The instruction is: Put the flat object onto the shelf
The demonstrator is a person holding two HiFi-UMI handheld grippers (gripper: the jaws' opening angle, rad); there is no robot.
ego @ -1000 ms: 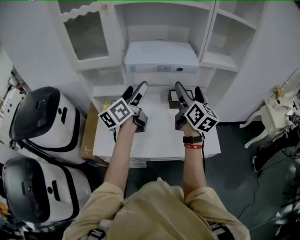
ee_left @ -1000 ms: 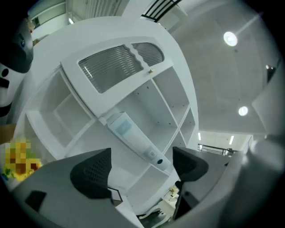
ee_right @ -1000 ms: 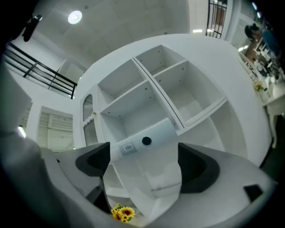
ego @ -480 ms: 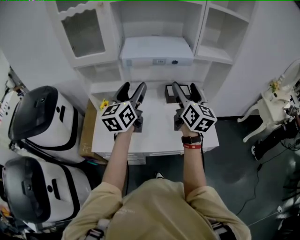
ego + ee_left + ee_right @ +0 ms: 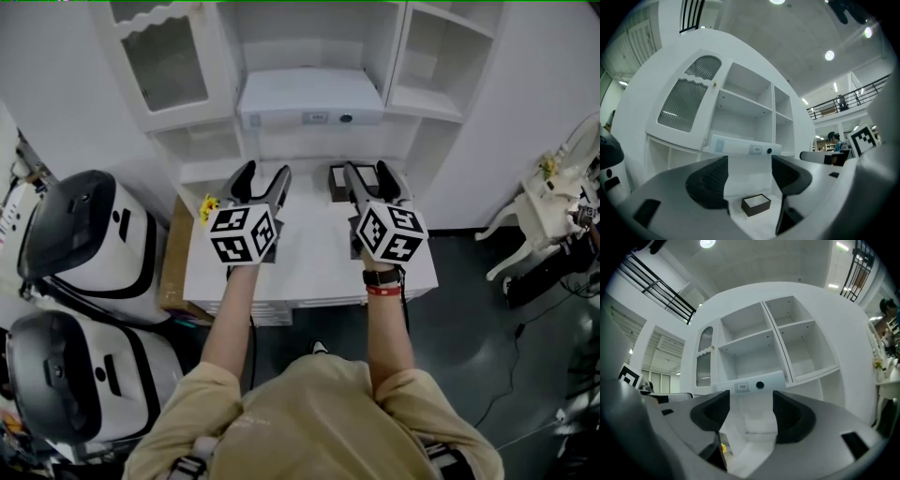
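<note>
On the middle ledge of the white shelf unit lies the flat white object, its front edge with a small label and a dark round spot facing the person. Below it, both grippers hover over the white table, side by side and pointing at the shelves. The left gripper has its jaws apart and closing, with nothing between them; its own view looks through the gap at a small dark box with a pale top, well ahead on the table. The right gripper is likewise apart and closing on nothing. From above, the small dark box sits at the back of the table, just beside the right gripper's fingers. A small yellow flower-like thing rests at the table's left back corner. Nothing lies between the grippers and the flat object's ledge.

The table is plain white and stands against the shelf unit, whose upper left bay has a ribbed glass door. Two large white-and-black machines stand left of it, a cardboard box leans by the table's side, and a white chair stands right on the dark floor.
</note>
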